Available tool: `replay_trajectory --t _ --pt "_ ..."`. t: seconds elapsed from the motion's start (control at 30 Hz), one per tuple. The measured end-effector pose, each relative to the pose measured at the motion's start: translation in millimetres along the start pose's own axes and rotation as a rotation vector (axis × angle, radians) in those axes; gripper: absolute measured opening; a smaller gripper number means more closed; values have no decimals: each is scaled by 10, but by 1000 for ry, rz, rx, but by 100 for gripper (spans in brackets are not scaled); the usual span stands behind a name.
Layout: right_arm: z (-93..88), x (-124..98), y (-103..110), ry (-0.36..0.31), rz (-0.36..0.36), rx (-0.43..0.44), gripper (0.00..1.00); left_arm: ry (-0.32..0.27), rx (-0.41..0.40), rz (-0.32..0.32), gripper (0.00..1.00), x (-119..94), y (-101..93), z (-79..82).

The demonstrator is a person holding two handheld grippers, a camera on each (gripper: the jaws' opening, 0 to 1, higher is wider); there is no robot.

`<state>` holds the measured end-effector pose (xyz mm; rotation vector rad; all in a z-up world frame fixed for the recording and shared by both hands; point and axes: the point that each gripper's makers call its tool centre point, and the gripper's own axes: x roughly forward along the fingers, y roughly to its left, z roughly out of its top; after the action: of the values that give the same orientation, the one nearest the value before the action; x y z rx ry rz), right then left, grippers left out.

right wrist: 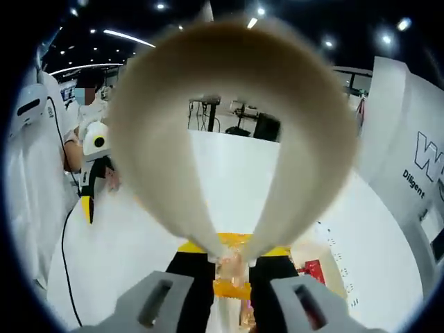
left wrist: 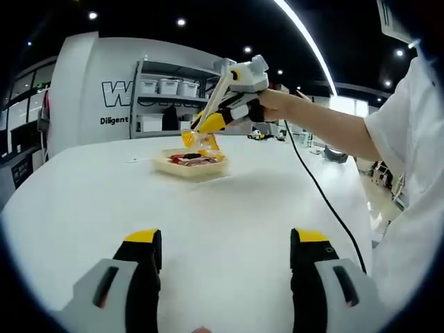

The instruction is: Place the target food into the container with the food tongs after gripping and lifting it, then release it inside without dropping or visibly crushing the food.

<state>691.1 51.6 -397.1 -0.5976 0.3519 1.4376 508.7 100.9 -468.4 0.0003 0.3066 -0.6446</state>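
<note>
Food piece (right wrist: 232, 267) pinched in tongs (right wrist: 229, 139), right tool (right wrist: 229, 277) squeezing tongs above container (left wrist: 192, 164); left tool (left wrist: 225, 260) spread over bench (left wrist: 229, 201).

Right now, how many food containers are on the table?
1. The container sits on the white table, under the right gripper holding the tongs. Others may be out of frame.
</note>
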Motion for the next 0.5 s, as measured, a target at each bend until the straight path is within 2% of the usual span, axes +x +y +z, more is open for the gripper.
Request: replay_trajectory --t 0.33,0.5 --pt "-173 259 -344 37 23 41 10 1 0 18 75 -33 59 15" --pt "-180 372 -494 37 31 31 11 4 -2 30 75 -55 96 10"
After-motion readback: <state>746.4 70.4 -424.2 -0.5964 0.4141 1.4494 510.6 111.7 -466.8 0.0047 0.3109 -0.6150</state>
